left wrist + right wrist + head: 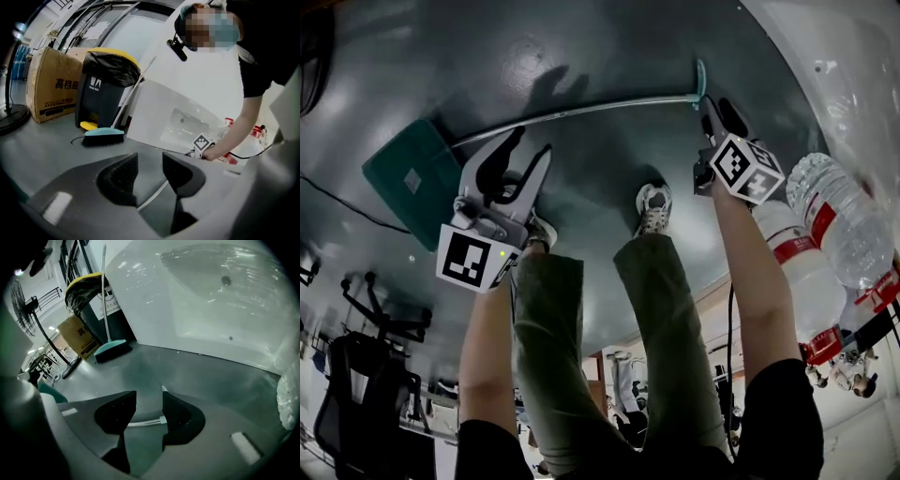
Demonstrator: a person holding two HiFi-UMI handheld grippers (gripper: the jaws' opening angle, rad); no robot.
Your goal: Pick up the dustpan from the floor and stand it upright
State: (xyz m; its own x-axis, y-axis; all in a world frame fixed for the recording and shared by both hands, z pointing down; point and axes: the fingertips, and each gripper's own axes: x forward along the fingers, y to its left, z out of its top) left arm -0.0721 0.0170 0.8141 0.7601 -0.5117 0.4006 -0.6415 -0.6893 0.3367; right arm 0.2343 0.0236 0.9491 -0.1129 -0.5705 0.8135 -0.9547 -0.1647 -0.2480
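Note:
The teal dustpan (411, 180) lies flat on the dark floor at the left of the head view. Its long metal handle (581, 110) runs right to a teal end grip (700, 82). My left gripper (534, 142) is open, its tips just short of the handle near the pan; in the left gripper view (150, 166) the handle rod (152, 197) shows low between the jaws. My right gripper (720, 108) sits by the end grip. In the right gripper view (149, 404) it is open, with the handle (140, 423) and its teal end (162, 420) crossing the gap below the jaws.
A teal-headed broom (104, 136) leans by a black bin with a yellow lid (105, 89), next to a cardboard box (54, 84). A white tub (178, 122) and water bottles (844, 220) stand at the right. The person's shoes (653, 208) are behind the handle. A cable (347, 202) crosses the floor.

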